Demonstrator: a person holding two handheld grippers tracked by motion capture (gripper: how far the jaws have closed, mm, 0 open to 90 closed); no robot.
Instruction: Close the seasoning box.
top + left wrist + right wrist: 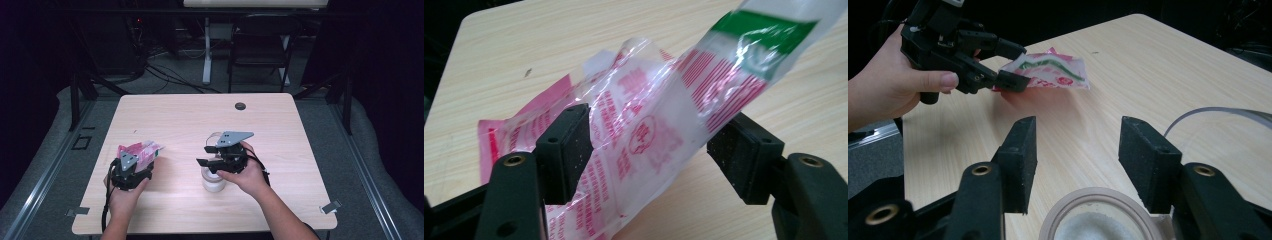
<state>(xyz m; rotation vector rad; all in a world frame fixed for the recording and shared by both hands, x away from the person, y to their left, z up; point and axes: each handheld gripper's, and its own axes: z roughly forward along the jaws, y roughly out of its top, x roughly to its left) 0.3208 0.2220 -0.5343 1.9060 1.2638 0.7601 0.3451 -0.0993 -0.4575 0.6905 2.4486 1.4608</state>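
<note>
Near edge of bench [280, 210]: right gripper [214, 156] over open jar [213, 181], fingers apart, gripping nothing. Farther left: left gripper [142, 161] around red-printed bag [649, 130], fingers spread, not yet clamped. Bag unopened, apparently; pouring into jar likely remains.

I see a light wooden table [280, 125] filling the middle of the high view, with a round dark grommet [240, 106] near its far edge. Grey carpet [320, 130] lies around it. At the top centre, a black folding chair [262, 47] stands beside a white desk leg [206, 50], under a pale desktop [255, 3]. Black cables [165, 72] sprawl across the floor at upper left. The room's edges are dark to me.
</note>
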